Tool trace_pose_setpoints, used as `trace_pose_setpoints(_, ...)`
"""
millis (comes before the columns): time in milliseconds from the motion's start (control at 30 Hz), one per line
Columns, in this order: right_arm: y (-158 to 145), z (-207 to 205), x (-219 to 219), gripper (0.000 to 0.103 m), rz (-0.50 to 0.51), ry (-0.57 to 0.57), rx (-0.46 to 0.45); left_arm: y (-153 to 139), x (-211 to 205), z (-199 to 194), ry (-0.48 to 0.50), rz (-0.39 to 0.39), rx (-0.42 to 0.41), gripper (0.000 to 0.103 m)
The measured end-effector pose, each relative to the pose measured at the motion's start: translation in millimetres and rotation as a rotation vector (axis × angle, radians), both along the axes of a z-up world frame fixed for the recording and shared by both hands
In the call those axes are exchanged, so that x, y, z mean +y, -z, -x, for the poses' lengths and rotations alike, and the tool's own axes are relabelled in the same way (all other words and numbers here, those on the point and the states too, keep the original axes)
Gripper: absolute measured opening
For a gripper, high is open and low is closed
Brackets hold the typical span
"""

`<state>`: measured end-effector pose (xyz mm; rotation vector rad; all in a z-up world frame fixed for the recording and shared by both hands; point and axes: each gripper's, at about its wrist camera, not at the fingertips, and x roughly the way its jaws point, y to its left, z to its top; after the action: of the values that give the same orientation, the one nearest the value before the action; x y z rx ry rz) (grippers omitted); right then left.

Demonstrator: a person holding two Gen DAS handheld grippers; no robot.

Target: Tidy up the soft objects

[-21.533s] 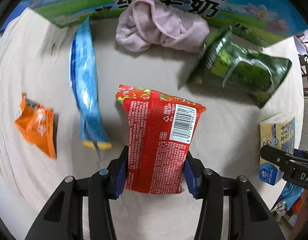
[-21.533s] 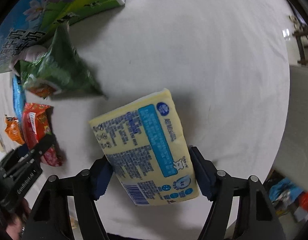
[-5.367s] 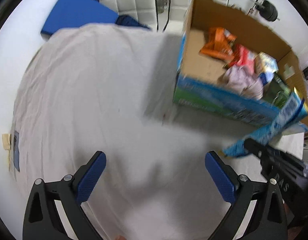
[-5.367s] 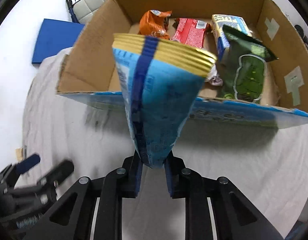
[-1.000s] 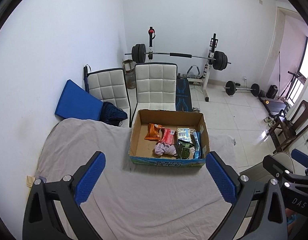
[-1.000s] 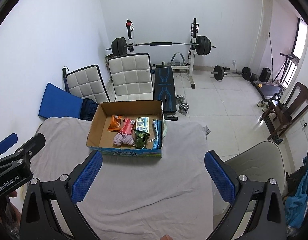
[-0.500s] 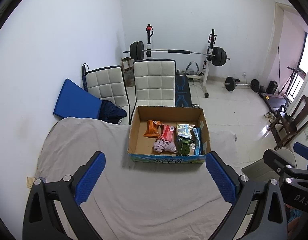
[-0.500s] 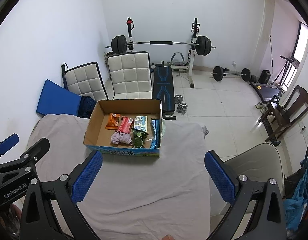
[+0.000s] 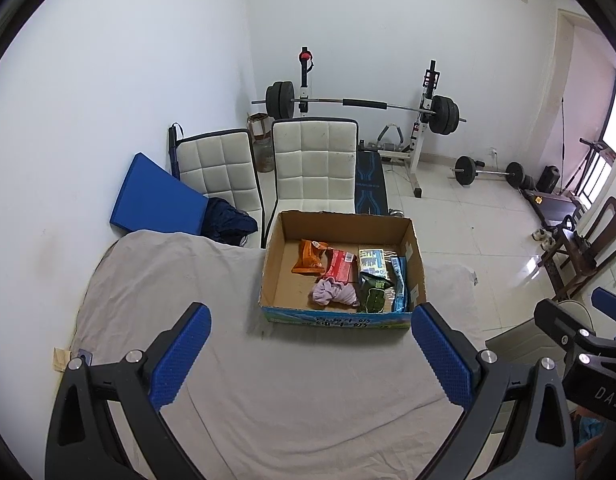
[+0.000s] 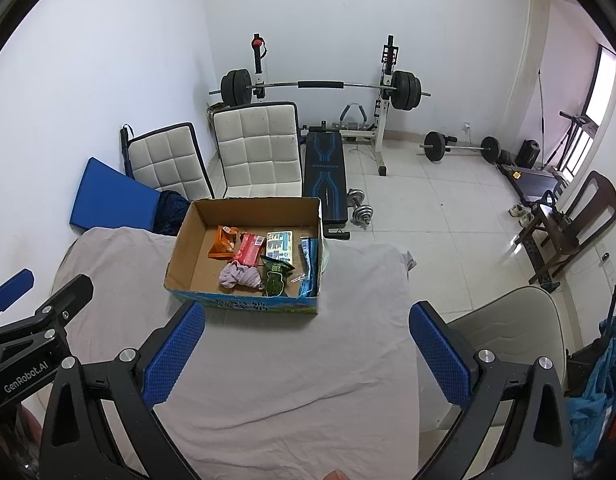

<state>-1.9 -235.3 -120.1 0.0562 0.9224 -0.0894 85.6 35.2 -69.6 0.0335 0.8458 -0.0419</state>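
A cardboard box (image 9: 278,264) (image 10: 184,252) stands on the far part of a table covered with a grey cloth (image 9: 292,392) (image 10: 284,364). In it lie an orange packet (image 9: 308,258) (image 10: 224,242), a red packet (image 9: 341,266) (image 10: 250,248), a yellow tissue pack (image 9: 371,260) (image 10: 280,246), a pink cloth (image 9: 331,294) (image 10: 240,274), a green bag (image 9: 373,294) (image 10: 276,276) and a blue bag (image 9: 399,288) (image 10: 309,266). My left gripper (image 9: 308,354) and right gripper (image 10: 308,352) are both open and empty, held high above the table's near side.
Two white chairs (image 9: 313,164) (image 10: 256,148) and a blue mat (image 9: 152,200) stand behind the table. A barbell rack (image 9: 363,108) and weights are on the tiled floor beyond. A beige chair (image 10: 503,328) is at the table's right. A wooden chair (image 10: 575,220) stands far right.
Both grippers have shifted a little; the box and room sit slightly lower and nearer in view. Both stay open and empty. Nothing in the box has moved.
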Motion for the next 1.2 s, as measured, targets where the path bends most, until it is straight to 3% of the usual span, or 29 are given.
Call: trace_pose_setpoints(1200, -2.0, -6.0, 2.9, 0.103, 0.005, 0.013, -0.003, -0.7, 7.2, -1.7, -0.026, -0.004, -0.003, 0.103)
